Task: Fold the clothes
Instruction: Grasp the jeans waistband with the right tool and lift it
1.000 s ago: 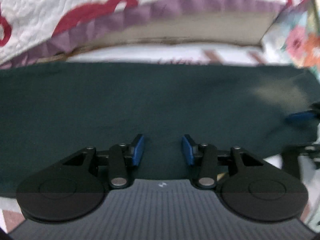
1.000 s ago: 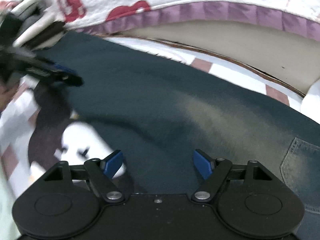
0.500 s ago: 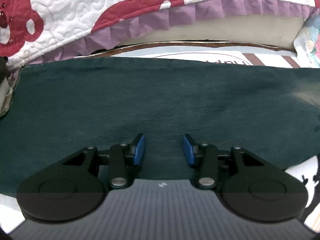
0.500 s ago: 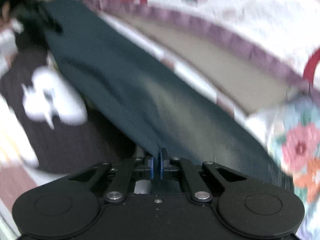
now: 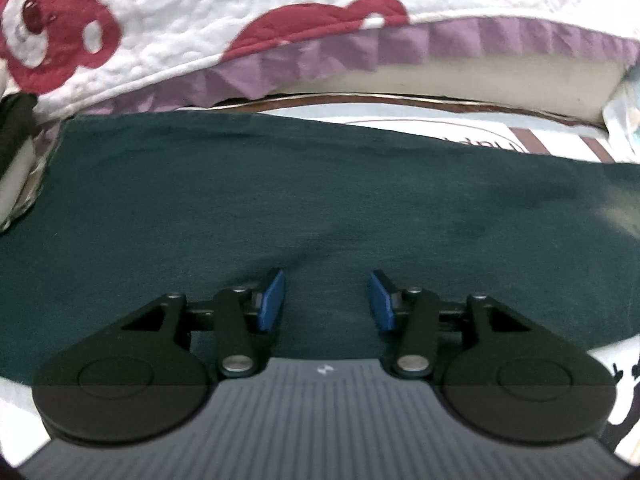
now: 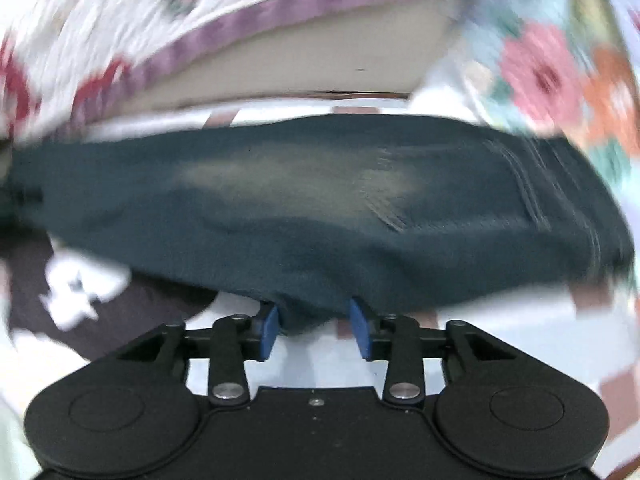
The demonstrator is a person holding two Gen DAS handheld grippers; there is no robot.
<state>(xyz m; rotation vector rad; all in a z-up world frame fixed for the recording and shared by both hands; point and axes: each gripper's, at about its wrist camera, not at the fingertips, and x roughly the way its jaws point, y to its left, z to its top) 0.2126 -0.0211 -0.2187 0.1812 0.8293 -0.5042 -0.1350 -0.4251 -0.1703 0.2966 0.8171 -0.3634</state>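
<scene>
While both grippers sit low over the bedding, we see a pair of dark teal denim trousers (image 5: 320,200) spread flat across a white printed sheet with brown stripes (image 5: 552,142), running from one side of the left wrist view to the other. Behind the trousers lies a white quilted bedspread with red bear figures and a purple ruffled border (image 5: 168,36), and below its border a beige mattress edge (image 5: 460,80) is visible. We find the left gripper (image 5: 326,300) with its two blue-padded fingers (image 5: 272,300) set well apart, nothing between them, hovering above or resting on the trouser cloth near its closer edge; contact cannot be judged. The right wrist view is blurred by motion. There we see the same trousers (image 6: 320,208) with a faded patch and pale stitching lines toward the right end, and a floral cushion in pink, orange and green (image 6: 552,72) beyond that end. We find the right gripper (image 6: 314,326) at the near hem of the trousers, its blue pads (image 6: 269,326) parted, with a small fold of the denim hanging down between them; whether the pads press on that fold we cannot tell. To the left of this gripper a dark patch with a white figure (image 6: 72,292) shows on the sheet.
</scene>
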